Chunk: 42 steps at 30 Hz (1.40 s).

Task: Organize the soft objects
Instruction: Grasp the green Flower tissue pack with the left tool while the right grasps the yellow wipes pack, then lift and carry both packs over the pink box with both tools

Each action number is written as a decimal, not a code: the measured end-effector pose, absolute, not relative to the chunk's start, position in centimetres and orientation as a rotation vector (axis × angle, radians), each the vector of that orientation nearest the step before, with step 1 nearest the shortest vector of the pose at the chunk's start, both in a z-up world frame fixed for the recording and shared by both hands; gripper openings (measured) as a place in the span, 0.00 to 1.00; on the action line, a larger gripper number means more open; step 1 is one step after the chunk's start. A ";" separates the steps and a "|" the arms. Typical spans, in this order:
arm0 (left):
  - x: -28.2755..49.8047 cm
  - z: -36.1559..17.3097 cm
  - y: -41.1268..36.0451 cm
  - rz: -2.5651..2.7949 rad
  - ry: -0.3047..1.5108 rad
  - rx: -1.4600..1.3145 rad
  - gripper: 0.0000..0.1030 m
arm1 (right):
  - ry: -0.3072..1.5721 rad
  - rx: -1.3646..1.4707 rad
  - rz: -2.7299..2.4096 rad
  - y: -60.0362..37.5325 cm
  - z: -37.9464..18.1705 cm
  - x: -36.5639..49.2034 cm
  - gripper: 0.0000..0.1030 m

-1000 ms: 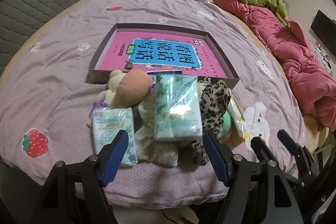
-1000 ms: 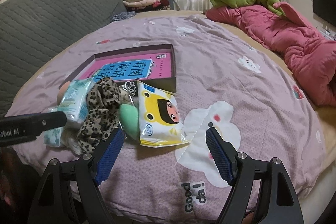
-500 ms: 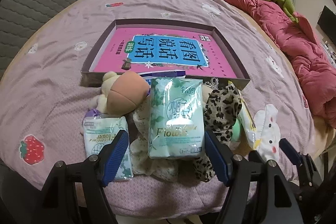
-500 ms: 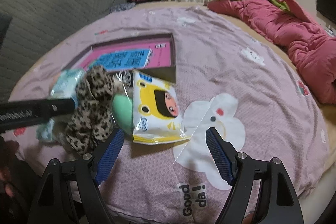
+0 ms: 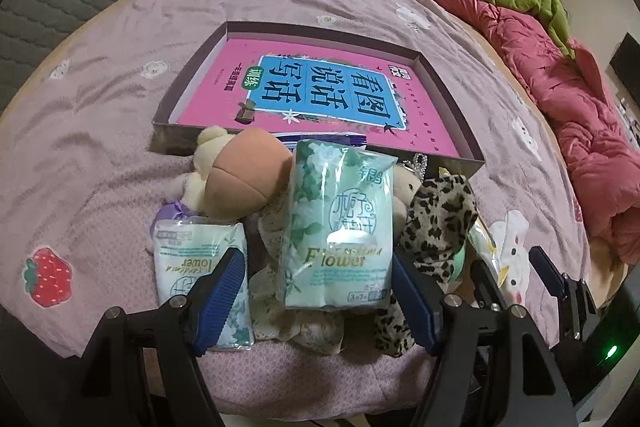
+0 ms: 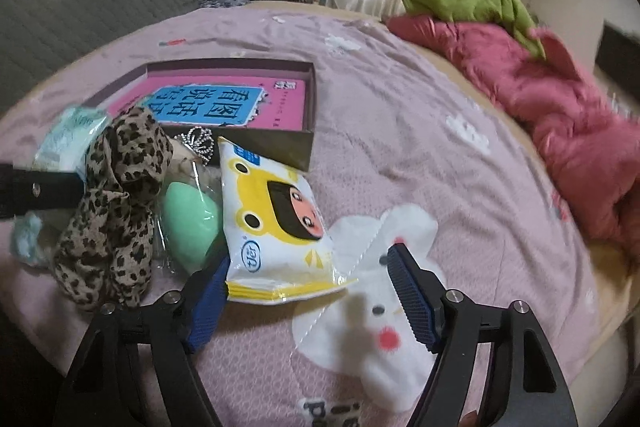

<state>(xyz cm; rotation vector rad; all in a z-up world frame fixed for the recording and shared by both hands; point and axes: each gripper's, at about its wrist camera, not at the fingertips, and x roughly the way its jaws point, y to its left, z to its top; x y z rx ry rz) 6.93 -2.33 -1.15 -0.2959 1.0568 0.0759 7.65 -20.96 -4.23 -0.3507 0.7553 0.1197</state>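
Straddling the green pack, left tongs stand wide and empty; right tongs likewise around the yellow pack. Advise centring, closing gently, then lifting clear into the box beyond.

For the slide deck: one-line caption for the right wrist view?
Open right gripper approaches a yellow cartoon wipes pack lying beside a green sponge and leopard-print cloth on the pink bedspread.

green sponge half hidden (scarf)
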 end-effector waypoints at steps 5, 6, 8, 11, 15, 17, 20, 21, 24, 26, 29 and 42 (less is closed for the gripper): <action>7.4 -1.3 -2.2 0.080 1.056 -0.316 0.64 | 0.718 -0.544 0.148 -18.7 -5.8 7.9 0.47; 7.4 -1.4 -2.2 0.083 1.058 -0.311 0.60 | 0.719 -0.566 0.142 -18.4 -6.2 8.2 0.41; 7.6 -1.5 -2.3 0.091 1.059 -0.303 0.53 | 0.729 -0.600 0.132 -18.4 -6.9 8.9 0.30; 7.8 -1.6 -2.4 0.094 1.060 -0.295 0.51 | 0.736 -0.560 0.129 -19.2 -7.1 9.9 0.28; 8.0 -1.4 -2.5 0.093 1.048 -0.276 0.47 | 0.739 -0.459 0.164 -20.5 -6.1 10.7 0.26; 7.9 -1.4 -2.6 0.089 1.041 -0.273 0.45 | 0.747 -0.379 0.191 -21.2 -5.4 10.9 0.24; 7.7 -1.2 -2.6 0.079 1.030 -0.265 0.45 | 0.757 -0.264 0.210 -22.6 -4.7 11.2 0.23; 7.6 -1.1 -2.6 0.078 1.030 -0.266 0.44 | 0.757 -0.242 0.214 -22.8 -4.6 11.1 0.23; 7.2 -0.9 -2.5 0.064 1.024 -0.276 0.44 | 0.752 -0.191 0.232 -23.2 -3.8 10.9 0.21; 7.0 -0.6 -2.5 0.047 1.017 -0.282 0.44 | 0.741 -0.166 0.255 -23.1 -3.3 10.7 0.19; 6.5 0.0 -2.3 0.029 1.001 -0.290 0.44 | 0.705 -0.154 0.278 -23.0 -2.2 10.2 0.16; 5.6 1.8 -1.4 0.012 0.956 -0.313 0.44 | 0.672 -0.093 0.324 -22.5 -0.7 8.8 0.15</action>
